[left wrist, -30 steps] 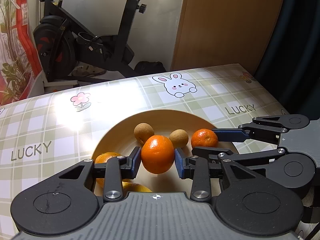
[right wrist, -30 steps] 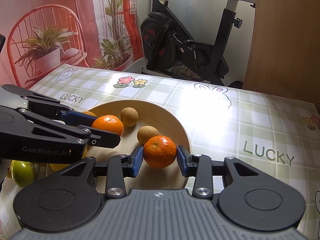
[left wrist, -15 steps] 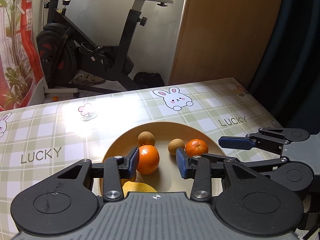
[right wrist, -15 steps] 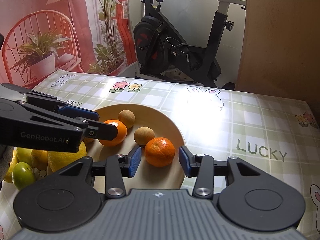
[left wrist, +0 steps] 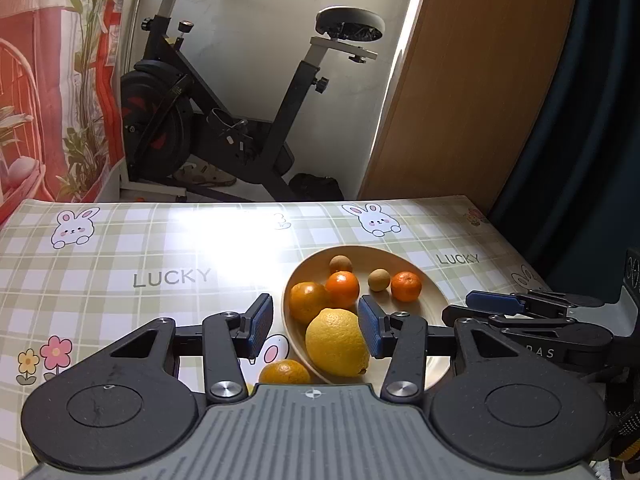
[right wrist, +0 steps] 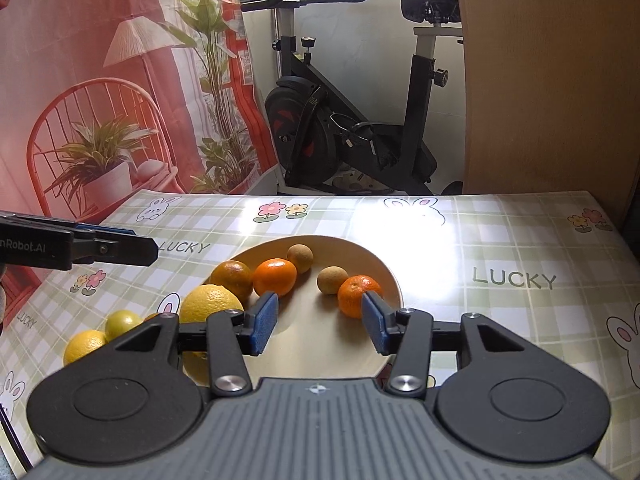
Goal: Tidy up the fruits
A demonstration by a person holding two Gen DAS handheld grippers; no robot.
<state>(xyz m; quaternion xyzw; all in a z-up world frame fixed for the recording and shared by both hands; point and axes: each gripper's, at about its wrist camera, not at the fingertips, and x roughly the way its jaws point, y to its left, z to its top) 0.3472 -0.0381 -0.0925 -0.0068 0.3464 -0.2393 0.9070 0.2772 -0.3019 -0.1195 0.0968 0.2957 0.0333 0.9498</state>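
Both jaws have just been opening, empty: the left gripper point(left wrist: 316, 330) is hovering nearest the loose round orange fruit point(left wrist: 285, 372) lying outside the tan bowl's point(left wrist: 434, 292) near-left rim, the right gripper point(right wrist: 318, 322) waiting over the bowl.

Left claw point(left wrist: 316, 330) and right claw point(right wrist: 319, 328): jaws parted, just been opening, nothing gripped, both angled downward.

Daylight entered from a window at the top of both views and struck the glossy checked vinyl cloth on the worktop point(left wrist: 120, 264), leaving a white glare patch that washed out the pattern in its middle. The pale round plate point(right wrist: 384, 276) and its fruit stayed crisp and well lit. Fisheye distortion bent the worktop's far edge and the wooden panel point(left wrist: 472, 80); the corners darkened.
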